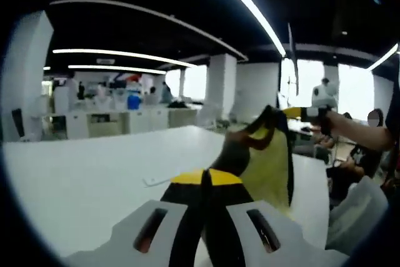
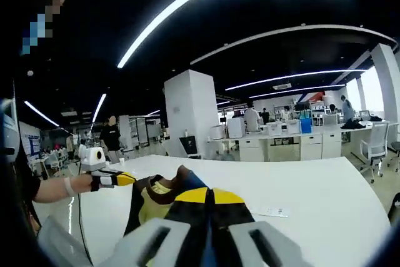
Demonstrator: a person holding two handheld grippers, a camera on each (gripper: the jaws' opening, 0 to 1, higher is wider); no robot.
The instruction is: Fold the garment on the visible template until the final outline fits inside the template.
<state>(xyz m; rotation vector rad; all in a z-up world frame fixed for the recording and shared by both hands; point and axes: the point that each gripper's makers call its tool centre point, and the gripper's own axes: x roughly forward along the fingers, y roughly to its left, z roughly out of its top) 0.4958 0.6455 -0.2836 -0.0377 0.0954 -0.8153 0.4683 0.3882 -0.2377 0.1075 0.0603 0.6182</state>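
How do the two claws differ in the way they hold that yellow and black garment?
Little differs. In the left gripper view, the left claw sits close to the camera, while the right claw shows farther off, a hand behind it. Each pinches a different part of the garment, which hangs stretched between them above the white table. They share yellow tips, and both are shut on the cloth.

Garment (image 1: 265, 161) lower part hidden behind closed jaws; template unseen under it
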